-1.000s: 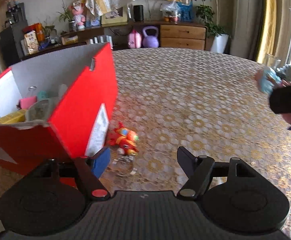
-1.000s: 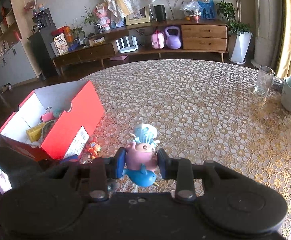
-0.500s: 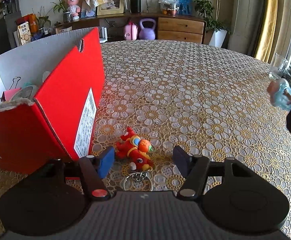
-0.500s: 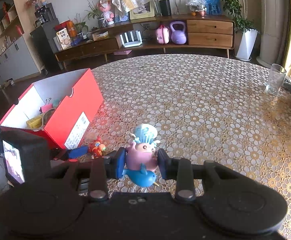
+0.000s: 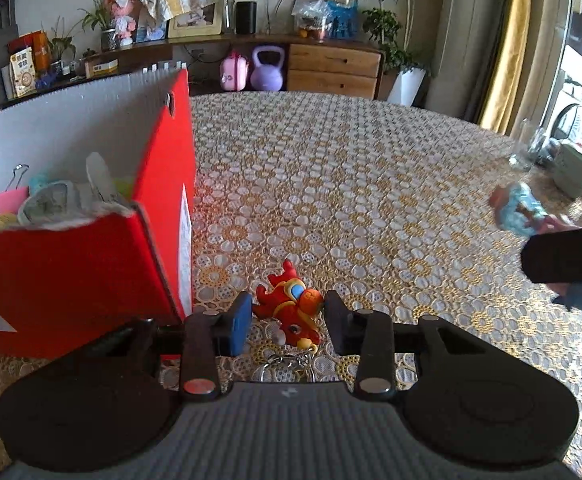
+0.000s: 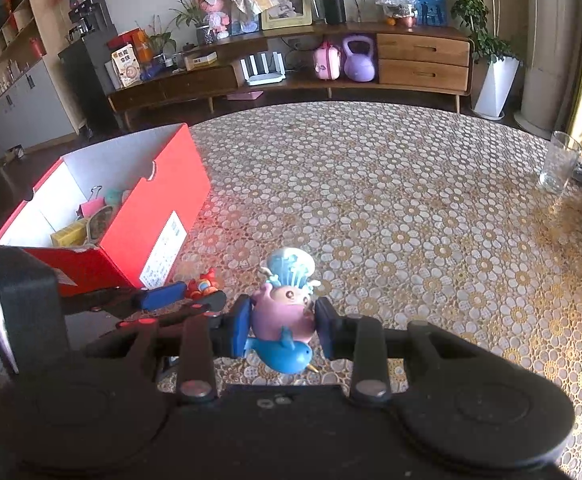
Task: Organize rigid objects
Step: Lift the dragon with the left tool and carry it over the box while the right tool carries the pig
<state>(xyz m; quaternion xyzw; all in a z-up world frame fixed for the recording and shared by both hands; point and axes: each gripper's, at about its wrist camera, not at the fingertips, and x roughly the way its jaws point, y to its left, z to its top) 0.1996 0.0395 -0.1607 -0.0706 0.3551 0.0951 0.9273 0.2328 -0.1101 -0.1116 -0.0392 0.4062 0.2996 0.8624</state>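
The left gripper [image 5: 286, 316], jaws just closing around the small, stiff, light red keychain figure [image 5: 291, 307] at the red box's [image 5: 71, 272] four o'clock, best pinched its body, while the right gripper [image 6: 282, 330] clamped the pink-and-blue toy [image 6: 283, 316].

The left gripper [image 5: 285, 322] is closing its jaws around a red toy keychain [image 5: 291, 310] lying on the lace tablecloth [image 5: 351, 200]; contact is unclear. The red box [image 5: 91, 264] is standing at nine o'clock.

1. A home living room: a long wooden sideboard [image 6: 291, 76] carries potted plants [image 6: 187, 12], a framed picture [image 6: 287, 10] and toys.
2. Yellow curtains [image 5: 507, 40] hang beside the lace-covered desk [image 6: 371, 184].
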